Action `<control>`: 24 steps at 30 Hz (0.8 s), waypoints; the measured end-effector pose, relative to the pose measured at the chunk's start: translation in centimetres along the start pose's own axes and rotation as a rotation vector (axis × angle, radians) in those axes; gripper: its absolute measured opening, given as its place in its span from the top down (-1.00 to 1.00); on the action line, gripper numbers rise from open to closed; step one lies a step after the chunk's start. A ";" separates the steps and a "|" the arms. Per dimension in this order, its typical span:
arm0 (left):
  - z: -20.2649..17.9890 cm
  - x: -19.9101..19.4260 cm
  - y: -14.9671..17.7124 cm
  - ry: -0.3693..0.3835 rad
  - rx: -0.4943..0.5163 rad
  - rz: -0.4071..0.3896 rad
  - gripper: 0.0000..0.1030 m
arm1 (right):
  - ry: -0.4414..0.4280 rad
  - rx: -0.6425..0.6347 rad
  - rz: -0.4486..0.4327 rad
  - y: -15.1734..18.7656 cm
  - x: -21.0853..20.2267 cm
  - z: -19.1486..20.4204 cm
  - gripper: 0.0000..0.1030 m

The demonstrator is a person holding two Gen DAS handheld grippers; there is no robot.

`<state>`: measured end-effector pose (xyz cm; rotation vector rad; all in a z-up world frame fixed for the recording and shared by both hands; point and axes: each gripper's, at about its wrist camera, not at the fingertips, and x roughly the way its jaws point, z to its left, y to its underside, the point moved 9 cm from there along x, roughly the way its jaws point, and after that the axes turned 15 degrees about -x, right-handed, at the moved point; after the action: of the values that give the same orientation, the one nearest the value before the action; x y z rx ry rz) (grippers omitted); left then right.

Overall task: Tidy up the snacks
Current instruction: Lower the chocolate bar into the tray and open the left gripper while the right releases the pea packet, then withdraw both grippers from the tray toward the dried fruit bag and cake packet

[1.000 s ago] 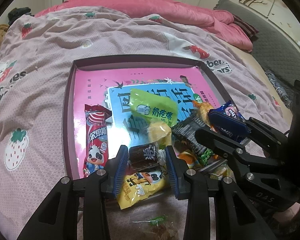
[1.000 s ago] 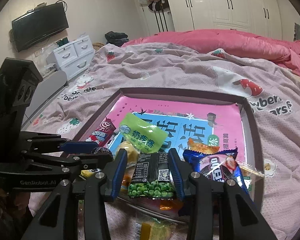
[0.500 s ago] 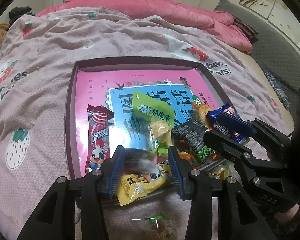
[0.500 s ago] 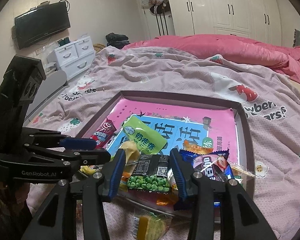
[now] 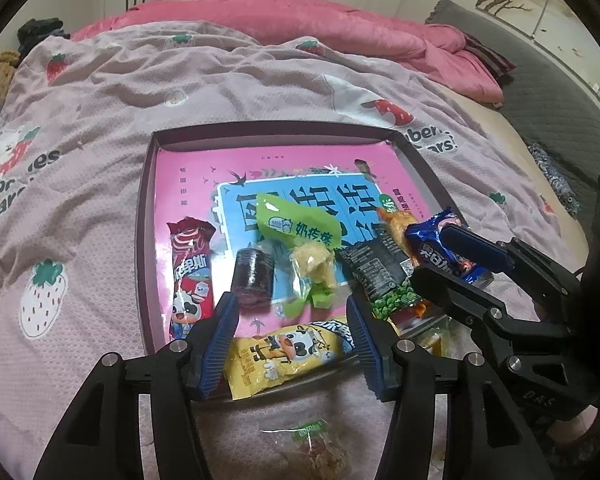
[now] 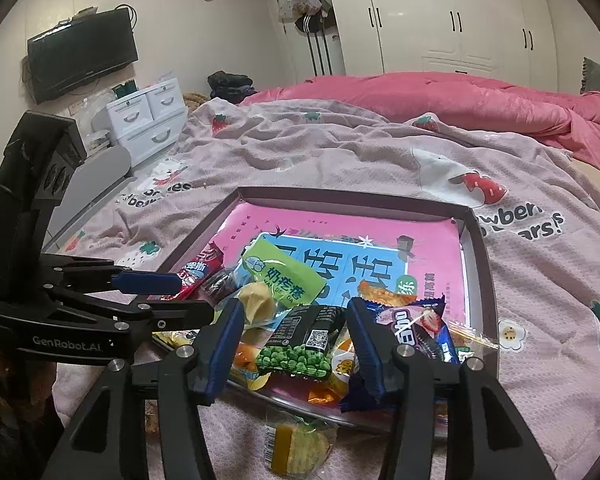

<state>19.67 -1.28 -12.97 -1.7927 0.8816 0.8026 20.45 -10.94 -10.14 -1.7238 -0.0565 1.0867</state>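
A dark-rimmed tray (image 5: 143,240) (image 6: 485,276) with a pink printed liner lies on the bed and holds several snack packets. My left gripper (image 5: 292,314) hangs over the tray's near edge; its jaws are opening, with nothing pressed between them. The dark brown wrapped candy (image 5: 254,276) lies in the tray just past the left fingertip, above a yellow cow packet (image 5: 288,354). My right gripper (image 6: 296,312) is opening too, and the green pea packet (image 6: 300,340) (image 5: 380,280) rests between its pads on the pile, clear of both. A blue cookie packet (image 6: 416,328) lies beside it.
A red milk bar (image 5: 190,276) lies along the tray's left side, a green packet (image 5: 296,226) in the middle. A clear snack bag (image 5: 312,444) and a yellow-green packet (image 6: 296,440) lie on the bedding before the tray. White drawers (image 6: 148,128) stand far left.
The left jaws spread and let go of the dark candy, which now lies in the tray. The right jaws widened off the green pea packet, which settled onto the pile.
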 end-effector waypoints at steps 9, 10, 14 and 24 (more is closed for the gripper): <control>-0.1 -0.8 -0.2 0.001 0.002 -0.017 -0.23 | 0.015 0.012 -0.017 -0.2 -0.7 -0.4 -0.14; -0.1 -0.9 -0.2 0.000 0.003 -0.020 -0.24 | 0.017 0.014 -0.021 -0.3 -0.8 -0.4 -0.14; -0.3 -1.7 -0.5 0.004 0.005 -0.037 -0.29 | 0.021 0.025 -0.044 -0.6 -1.6 -0.6 -0.22; -0.5 -4.2 -1.0 0.003 0.008 -0.085 -0.40 | 0.046 0.042 -0.090 -1.3 -3.9 -0.9 -0.30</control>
<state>18.40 -0.51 -8.90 -1.8125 0.8041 0.7408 19.32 -13.03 -6.64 -1.6916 -0.0806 0.9754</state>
